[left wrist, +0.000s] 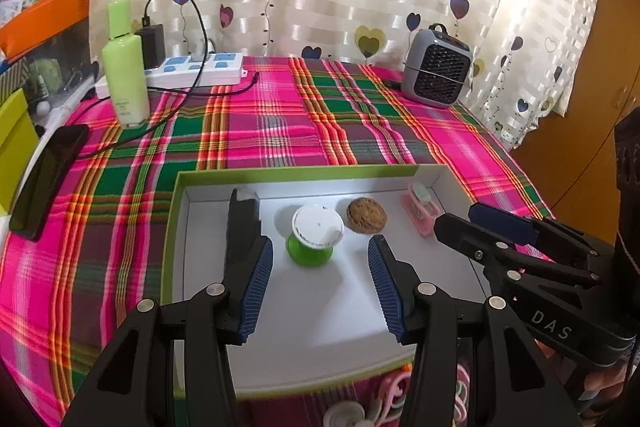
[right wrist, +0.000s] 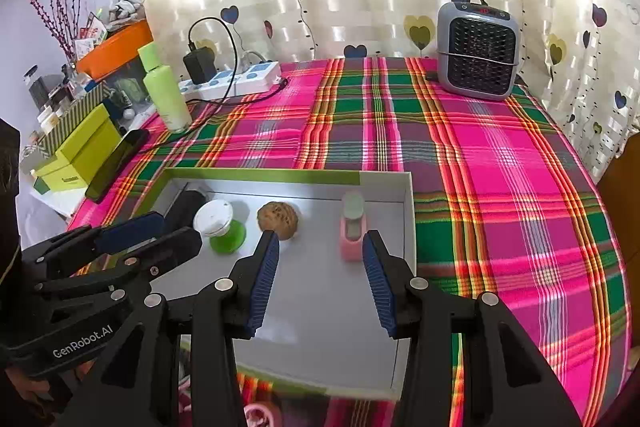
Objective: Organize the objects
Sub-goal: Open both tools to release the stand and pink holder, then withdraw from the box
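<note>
A shallow white box with a green rim [left wrist: 280, 174] [right wrist: 280, 175] lies on the plaid tablecloth. In it stand a green spool with a white top [left wrist: 316, 233] [right wrist: 222, 225], a brown walnut [left wrist: 366, 215] [right wrist: 279, 219], a pink clip-like item [left wrist: 422, 209] [right wrist: 353, 227] and a black object at the far left [left wrist: 242, 211] [right wrist: 186, 205]. My left gripper [left wrist: 320, 259] is open over the box, just short of the spool. My right gripper [right wrist: 320, 251] is open over the box between walnut and pink item. Both are empty.
A green bottle [left wrist: 125, 67] [right wrist: 164, 89], a power strip with charger and cable [left wrist: 200, 69] [right wrist: 232, 79], a dark phone [left wrist: 48, 179] [right wrist: 118, 157] and a grey mini heater [left wrist: 436, 71] [right wrist: 478, 47] stand around the table. Pink and white items [left wrist: 384, 399] lie in front of the box.
</note>
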`<state>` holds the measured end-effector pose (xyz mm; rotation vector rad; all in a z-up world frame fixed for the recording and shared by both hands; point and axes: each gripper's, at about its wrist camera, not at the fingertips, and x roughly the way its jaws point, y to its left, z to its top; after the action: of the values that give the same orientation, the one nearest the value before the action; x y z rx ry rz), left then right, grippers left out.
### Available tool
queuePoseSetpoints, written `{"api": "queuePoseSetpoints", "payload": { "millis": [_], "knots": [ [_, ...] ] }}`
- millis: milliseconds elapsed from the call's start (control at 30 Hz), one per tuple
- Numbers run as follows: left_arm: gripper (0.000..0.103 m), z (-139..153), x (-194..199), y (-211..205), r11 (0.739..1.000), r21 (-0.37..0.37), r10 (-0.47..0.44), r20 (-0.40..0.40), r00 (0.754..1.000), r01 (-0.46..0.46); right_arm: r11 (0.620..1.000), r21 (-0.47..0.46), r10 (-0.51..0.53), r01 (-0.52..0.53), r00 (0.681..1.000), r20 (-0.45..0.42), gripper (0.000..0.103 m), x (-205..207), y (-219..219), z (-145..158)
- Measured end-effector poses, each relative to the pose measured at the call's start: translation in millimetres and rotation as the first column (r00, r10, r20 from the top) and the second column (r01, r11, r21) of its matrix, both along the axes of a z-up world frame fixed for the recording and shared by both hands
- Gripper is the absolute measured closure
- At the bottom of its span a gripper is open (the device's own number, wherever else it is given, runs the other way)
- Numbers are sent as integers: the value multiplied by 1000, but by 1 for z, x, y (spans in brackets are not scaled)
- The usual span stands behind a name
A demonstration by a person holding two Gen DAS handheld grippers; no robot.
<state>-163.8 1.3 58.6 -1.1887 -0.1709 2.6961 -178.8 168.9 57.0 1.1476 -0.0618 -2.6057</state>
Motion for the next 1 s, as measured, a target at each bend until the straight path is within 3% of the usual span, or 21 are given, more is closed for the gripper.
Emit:
{"api": "queuePoseSetpoints", "payload": {
  "millis": [1000],
  "knots": [
    [54, 6, 96, -13, 998, -47, 35, -76, 997, -39, 1000, -21, -3, 2, 997, -72, 58, 89, -8, 8]
  ]
}}
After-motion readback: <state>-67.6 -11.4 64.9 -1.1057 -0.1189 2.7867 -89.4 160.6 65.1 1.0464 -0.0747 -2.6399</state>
